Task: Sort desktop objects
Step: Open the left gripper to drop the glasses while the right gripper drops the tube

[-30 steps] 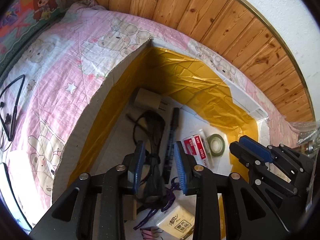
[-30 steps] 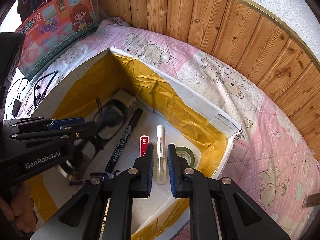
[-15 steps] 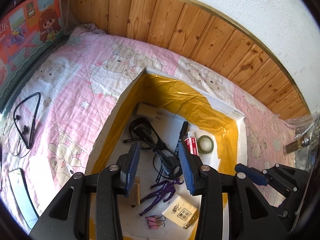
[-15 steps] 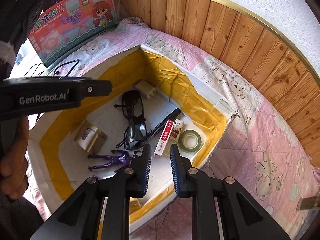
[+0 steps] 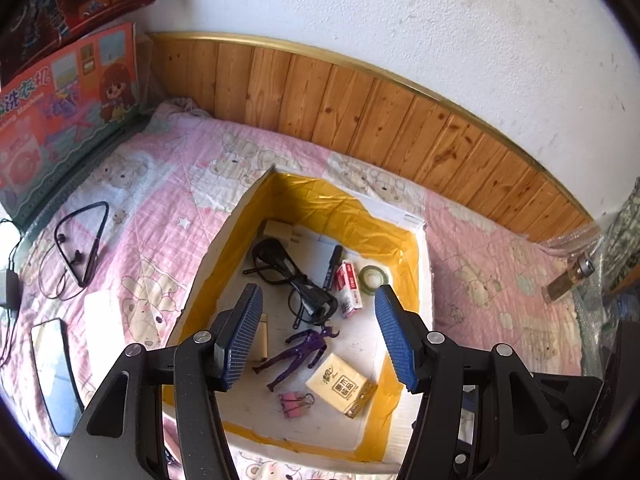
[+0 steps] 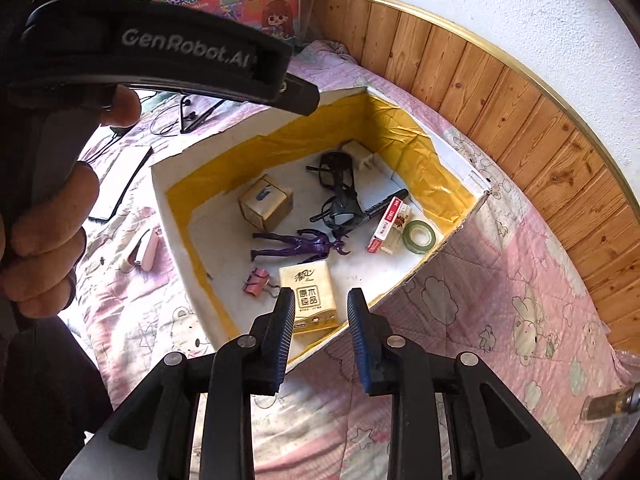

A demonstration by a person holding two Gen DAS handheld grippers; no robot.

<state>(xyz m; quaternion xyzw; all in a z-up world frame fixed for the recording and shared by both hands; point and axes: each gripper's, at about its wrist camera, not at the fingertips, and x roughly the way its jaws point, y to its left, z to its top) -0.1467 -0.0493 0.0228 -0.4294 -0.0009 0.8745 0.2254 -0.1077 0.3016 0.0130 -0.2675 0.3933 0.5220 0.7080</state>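
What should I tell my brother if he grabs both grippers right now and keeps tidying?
Left gripper: fingers wide, just been opening, nothing between them.
Right gripper: fingers partly apart, also just been opening, empty.
Both hover above the box on the pink blanket.
Done: in the box lie glasses, marker, red-and-white packet, green tape roll, purple figure, tissue pack, pink clip and a small carton.
Left: neckband earphones and phone lie outside on the blanket.
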